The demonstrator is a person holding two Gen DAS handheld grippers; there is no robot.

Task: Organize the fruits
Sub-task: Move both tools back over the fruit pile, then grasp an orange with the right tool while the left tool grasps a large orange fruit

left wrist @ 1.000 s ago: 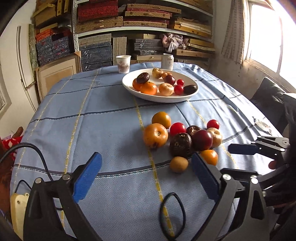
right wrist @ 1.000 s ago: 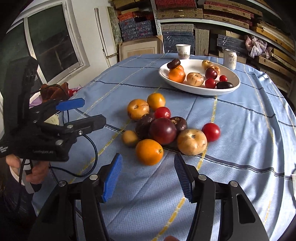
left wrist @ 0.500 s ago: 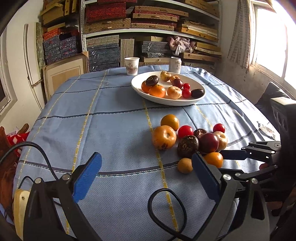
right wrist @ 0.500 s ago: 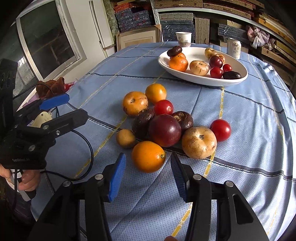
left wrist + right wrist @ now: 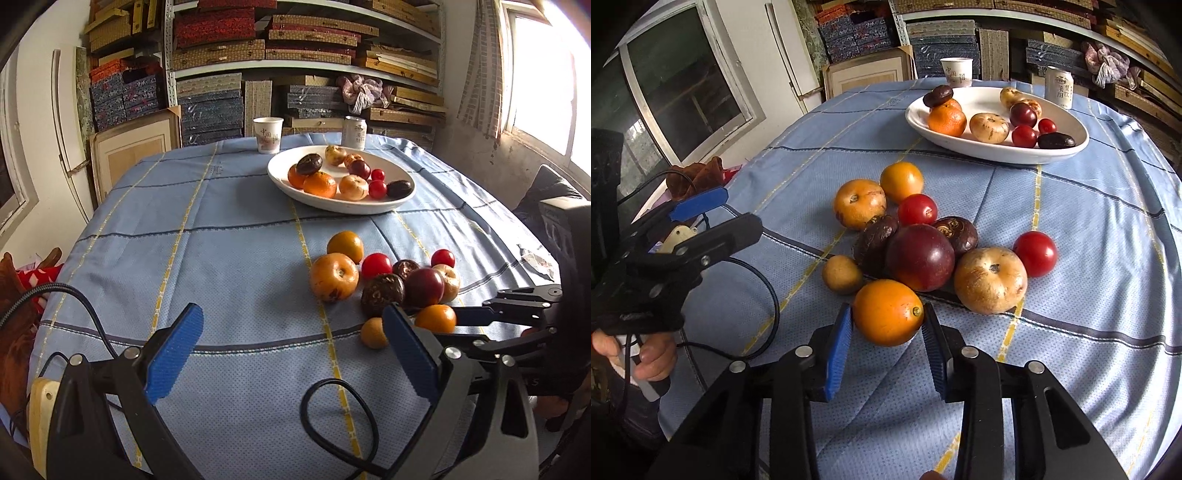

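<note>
Between ribbed blue right tongs [image 5: 886,325], a glossy round orange [image 5: 886,317], seemingly touching.

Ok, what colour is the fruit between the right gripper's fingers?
Orange fruit, smooth and glossy; the right wrist view shows it best.

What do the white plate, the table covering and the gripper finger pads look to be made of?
Plate: likely glazed ceramic, glossy white rim. Table covering: woven cloth, dotted weave with wrinkles. Right gripper finger pads: blue, ridged, probably rubber or soft plastic.
</note>
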